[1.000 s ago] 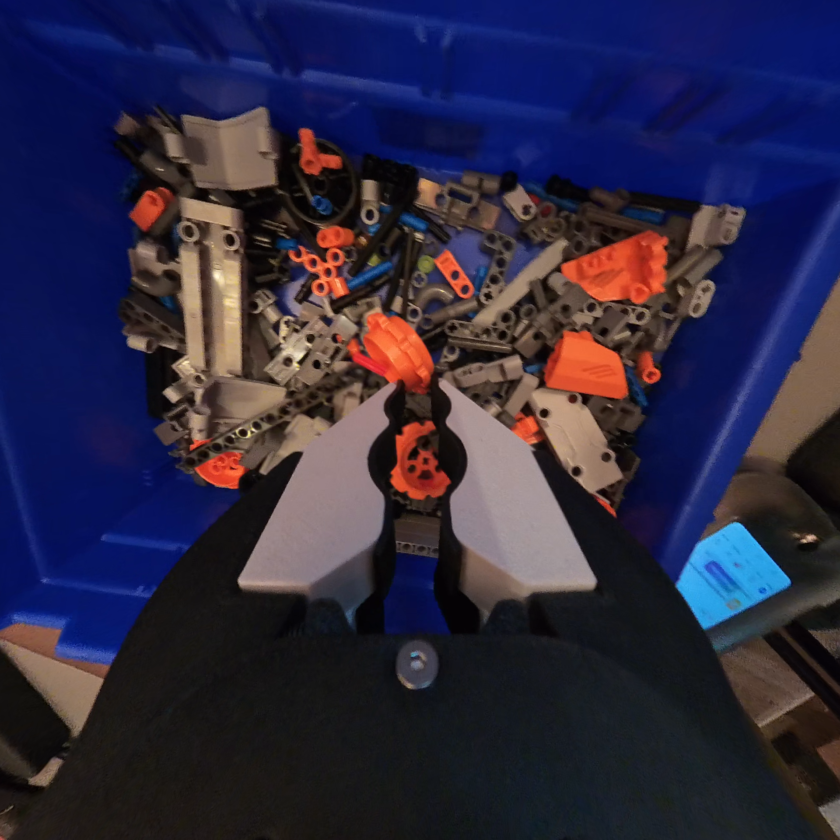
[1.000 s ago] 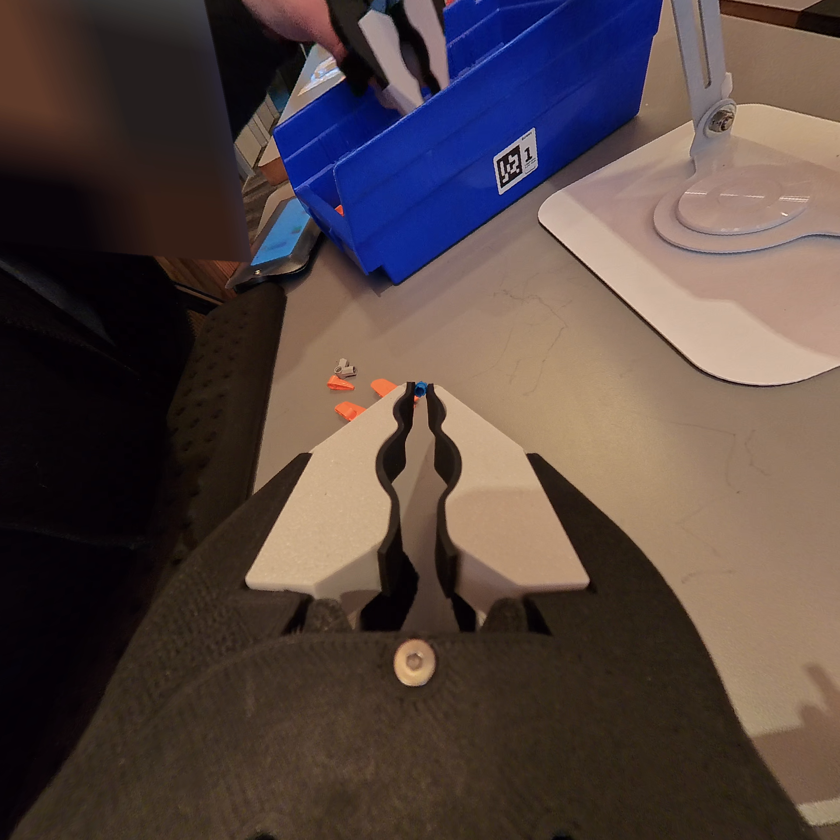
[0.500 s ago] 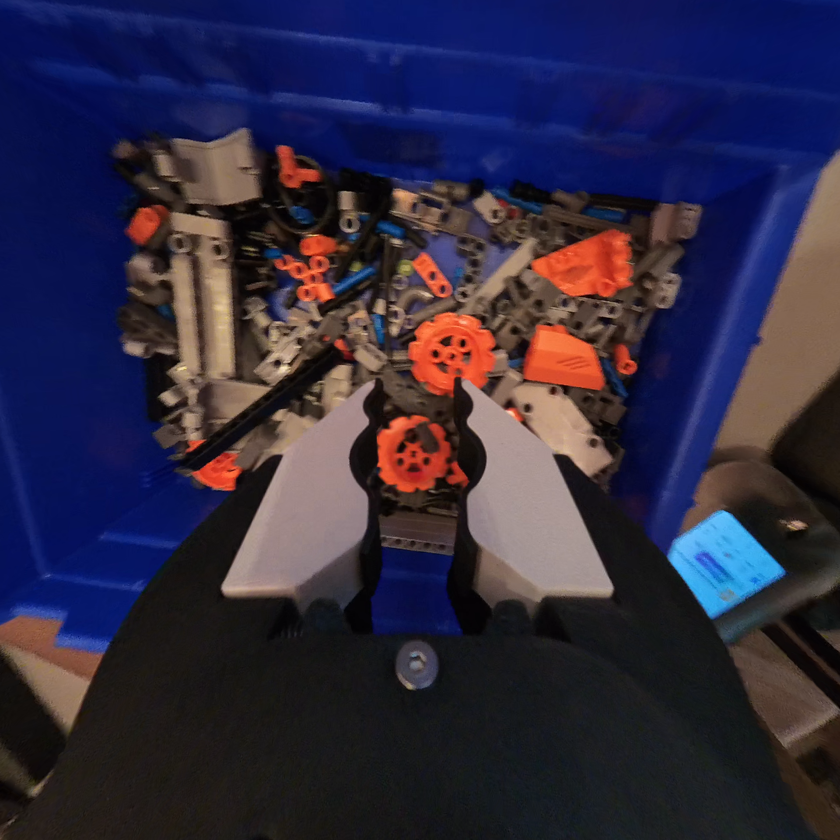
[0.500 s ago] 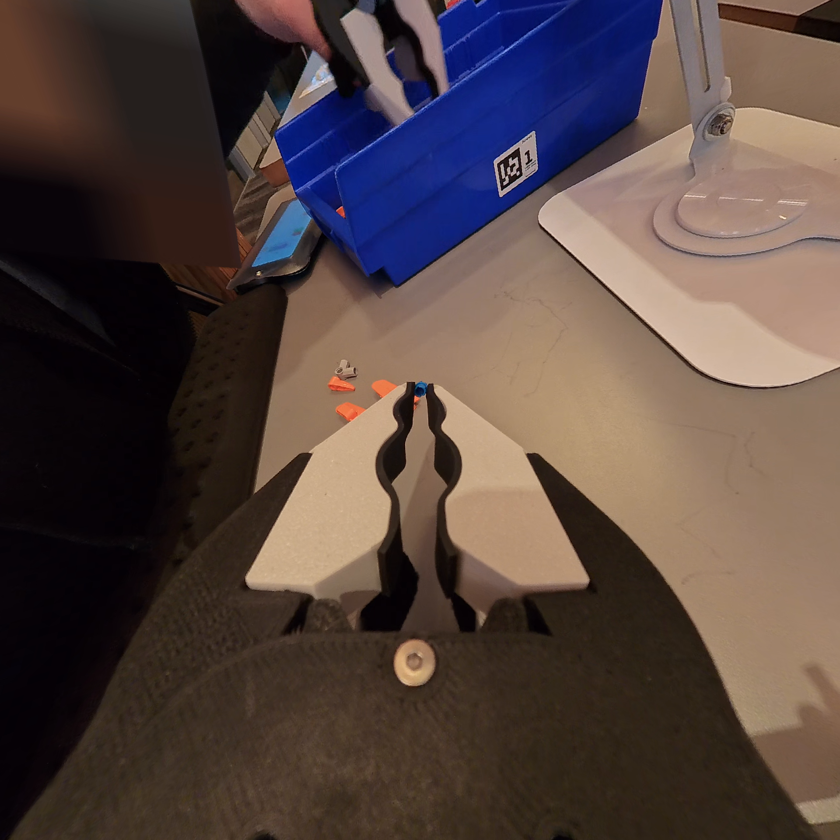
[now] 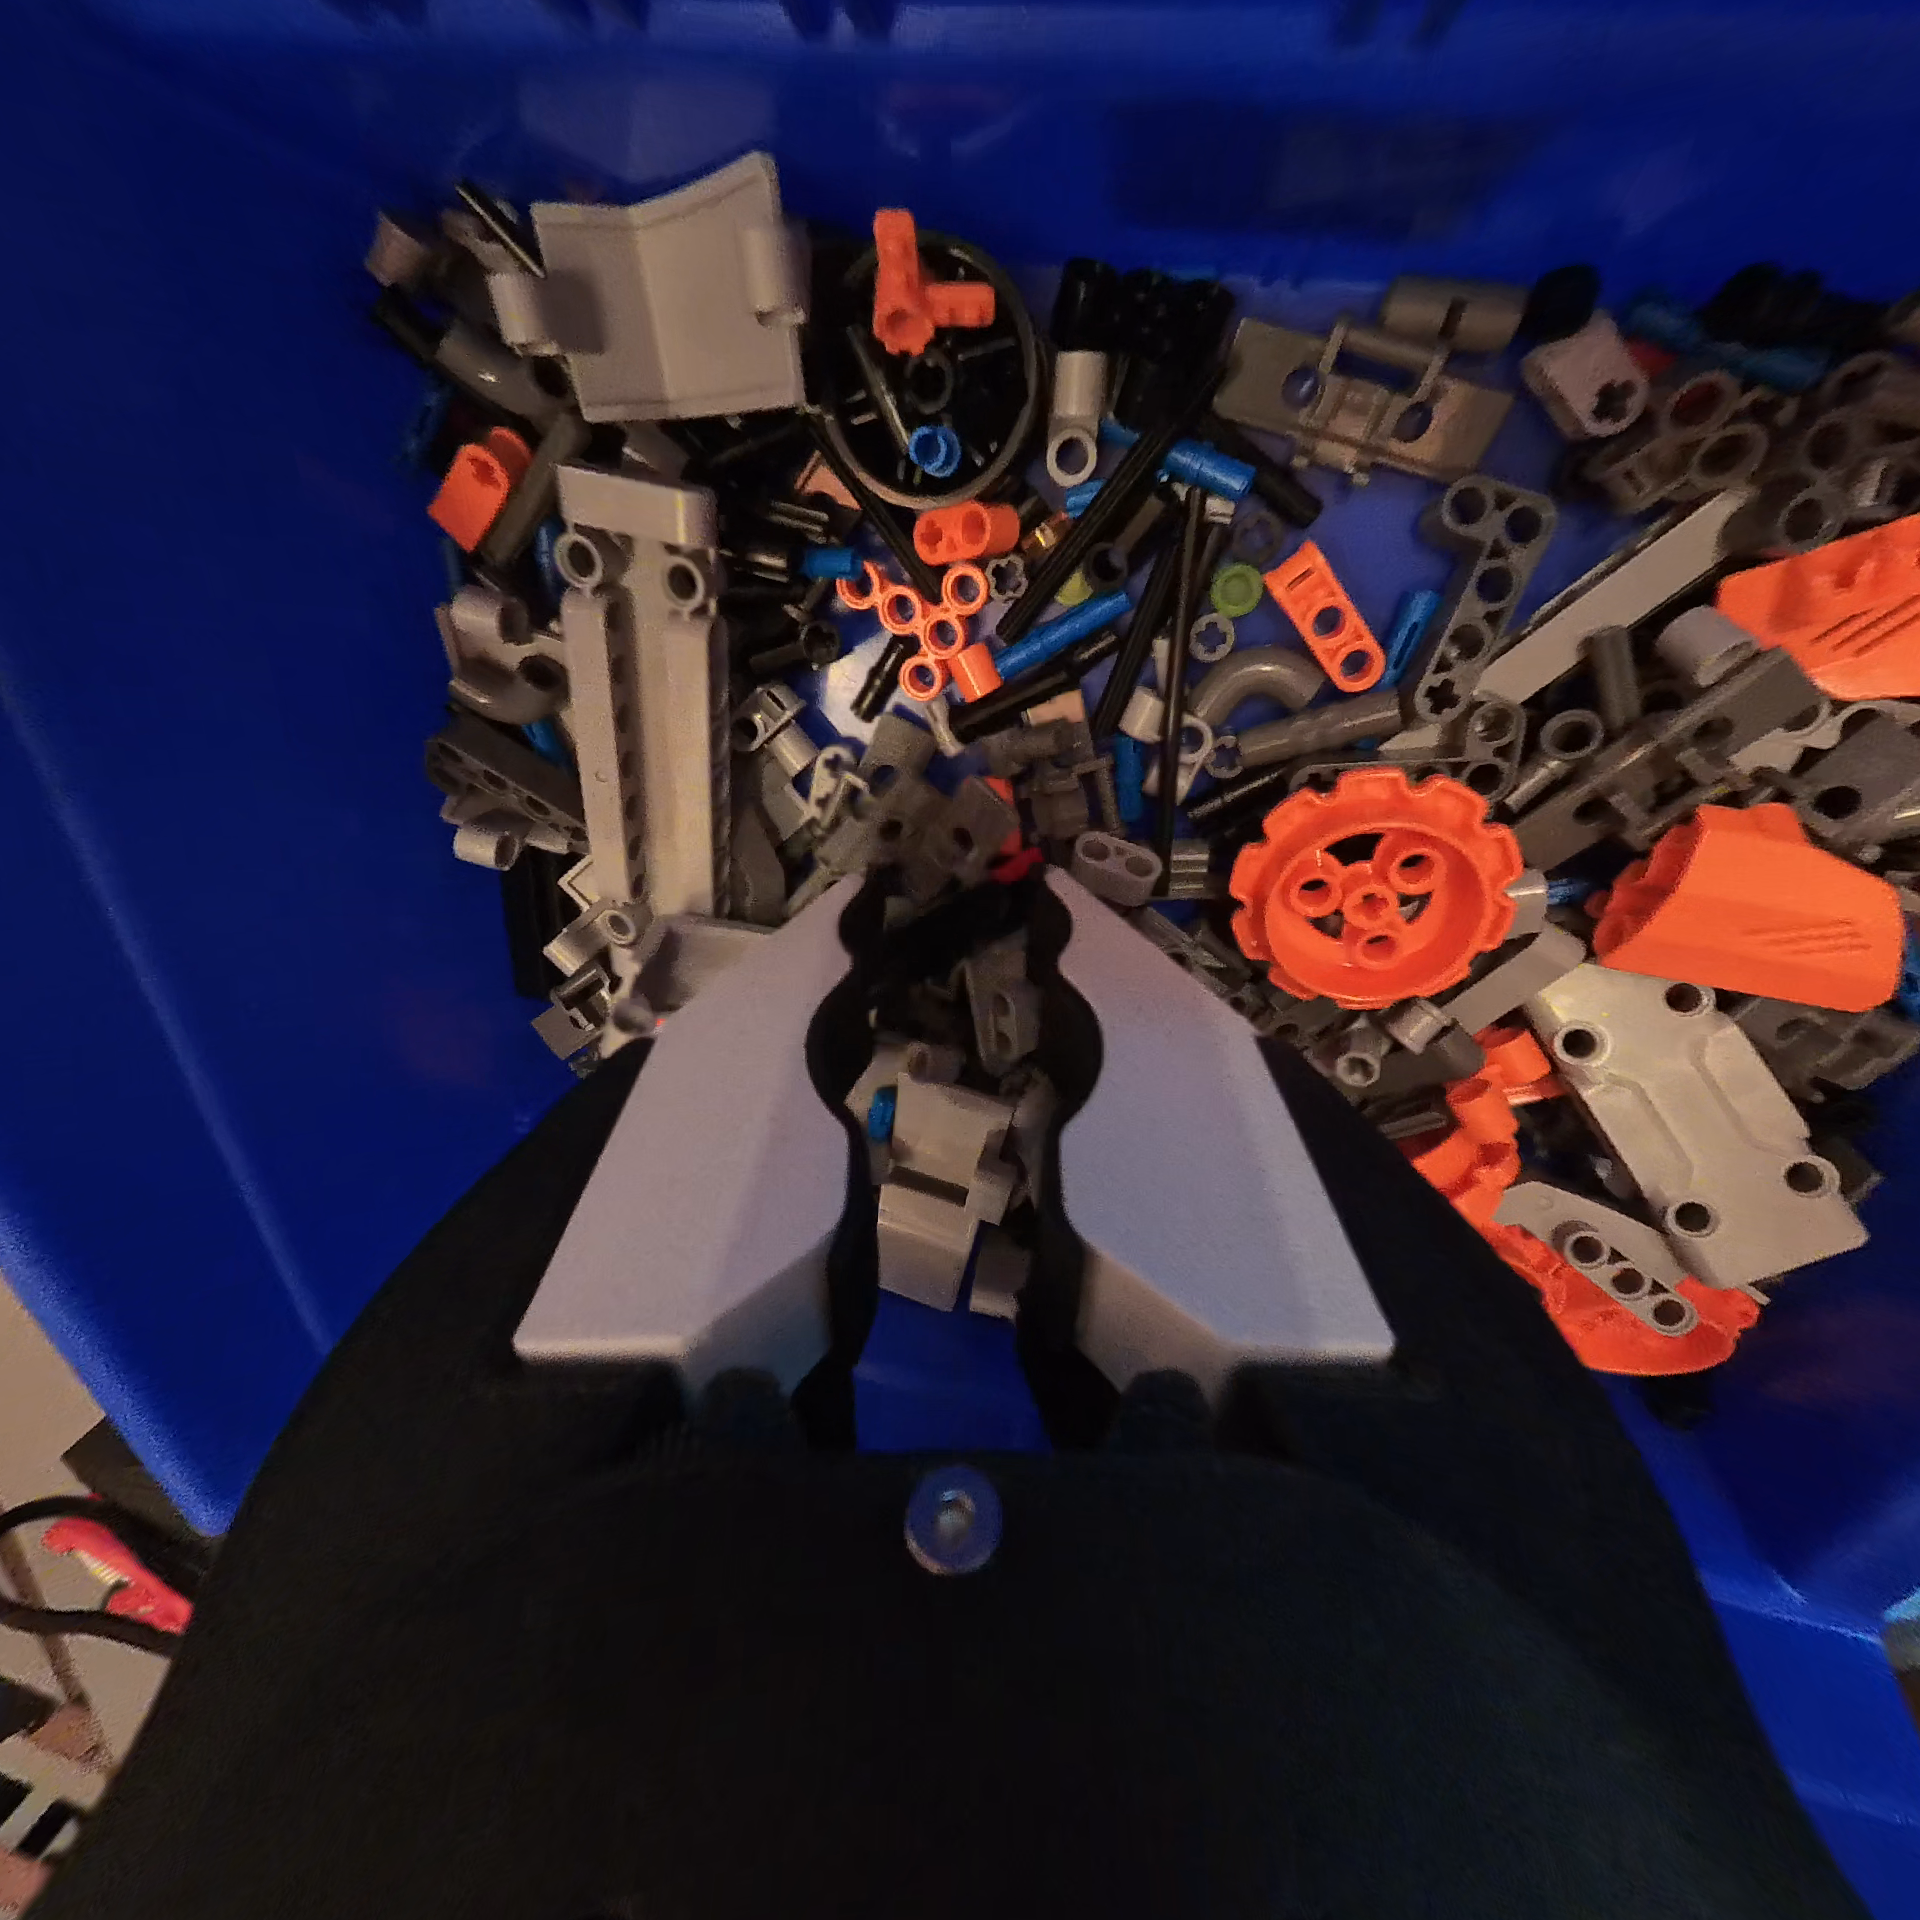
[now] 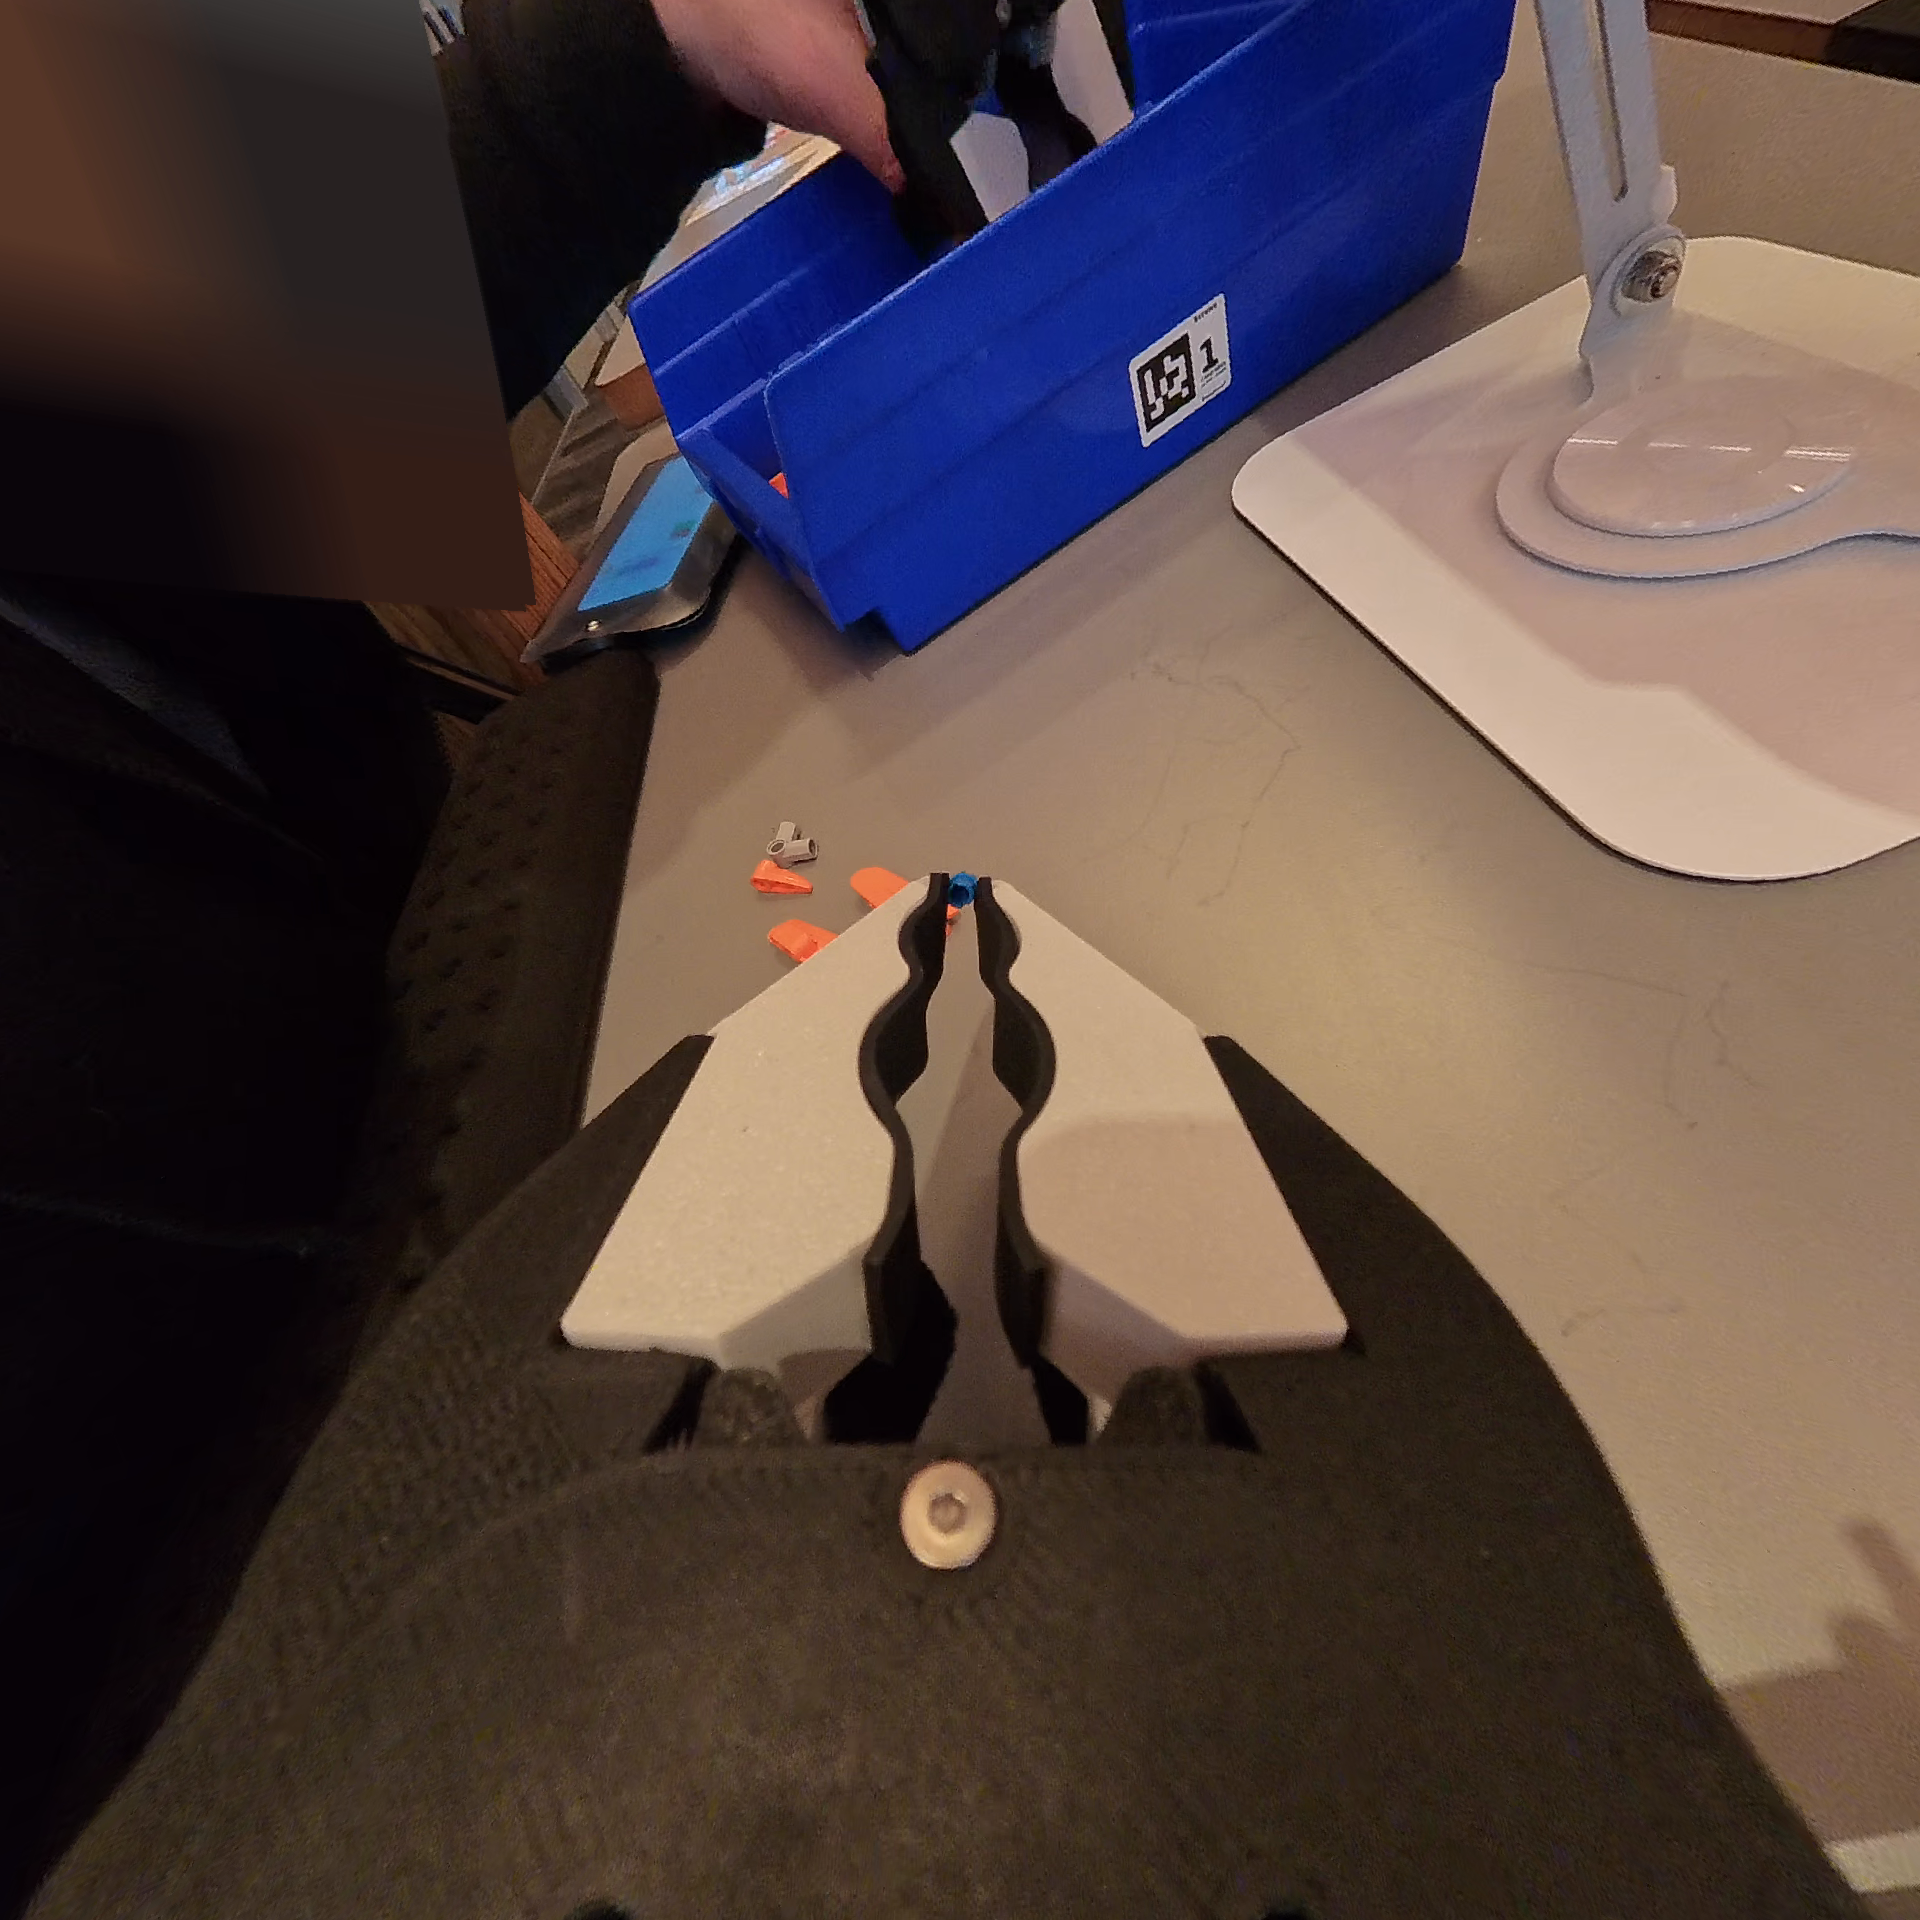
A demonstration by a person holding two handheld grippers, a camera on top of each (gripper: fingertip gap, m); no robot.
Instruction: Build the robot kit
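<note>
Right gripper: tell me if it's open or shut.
Shut: the right gripper pinches a small blue peg between its tips, above the grey table.

The left gripper [image 5: 951, 899] points steeply down, its jaws parted a moderate way, the tips seemingly touching what lies under them, though blur hides the contact. A bare hand [image 6: 790, 78] grips it from the rear. The right gripper [image 6: 961, 888] lies low and near level, jaws almost closed, pinching at the very tips

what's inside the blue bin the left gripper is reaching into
A heap of grey, black, blue and orange building-toy pieces, including an orange gear wheel. The left gripper covers the near part of the blue bin.
</note>
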